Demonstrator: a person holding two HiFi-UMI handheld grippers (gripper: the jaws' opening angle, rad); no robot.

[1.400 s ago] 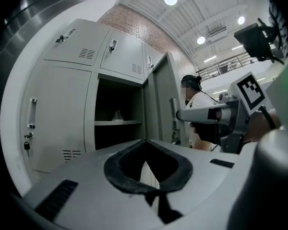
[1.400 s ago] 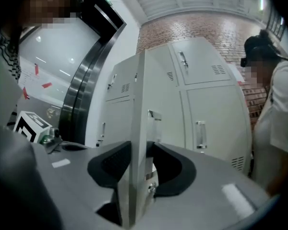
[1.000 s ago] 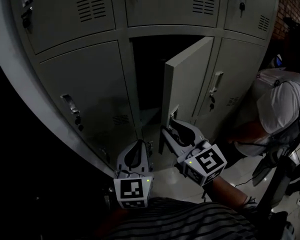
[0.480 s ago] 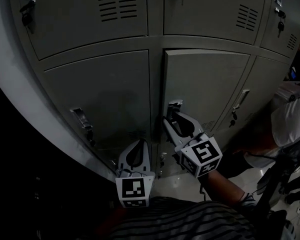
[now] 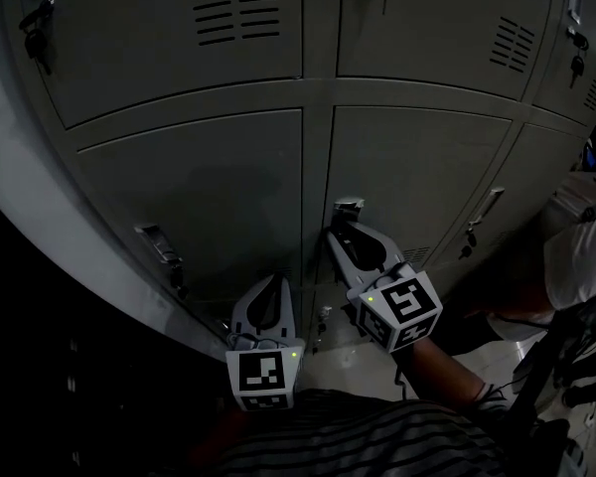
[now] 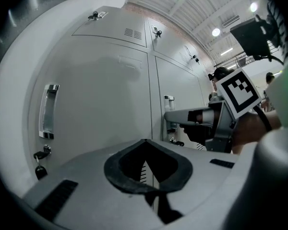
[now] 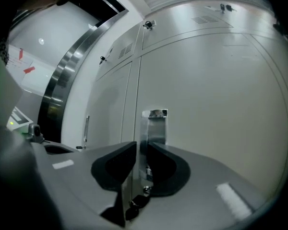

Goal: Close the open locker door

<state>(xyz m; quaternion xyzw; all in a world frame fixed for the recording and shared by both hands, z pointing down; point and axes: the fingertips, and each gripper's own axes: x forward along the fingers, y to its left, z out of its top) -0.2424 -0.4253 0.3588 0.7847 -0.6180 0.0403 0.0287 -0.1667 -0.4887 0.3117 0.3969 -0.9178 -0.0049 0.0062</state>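
The grey locker door (image 5: 417, 167) in the middle row lies flush with its neighbours. Its chrome handle (image 5: 348, 207) sits at the door's left edge. My right gripper (image 5: 340, 229) reaches up to that handle. In the right gripper view the handle (image 7: 156, 123) runs down into the narrow gap between the jaws of my right gripper (image 7: 140, 145), which are closing on it. My left gripper (image 5: 270, 281) hangs lower left, away from the lockers, its tips together on nothing (image 6: 144, 142). In the left gripper view the right gripper (image 6: 182, 116) shows at the handle (image 6: 169, 99).
The locker to the left has its own handle (image 5: 159, 244) with a key (image 6: 41, 155) below it. The locker to the right carries a handle (image 5: 487, 207) too. A person in white (image 5: 581, 256) crouches at the right. Pale floor (image 5: 348, 366) shows below the grippers.
The door swung from half open to flush with the frame, with my right gripper staying at its handle. The right jaws have narrowed. The left gripper barely moved.
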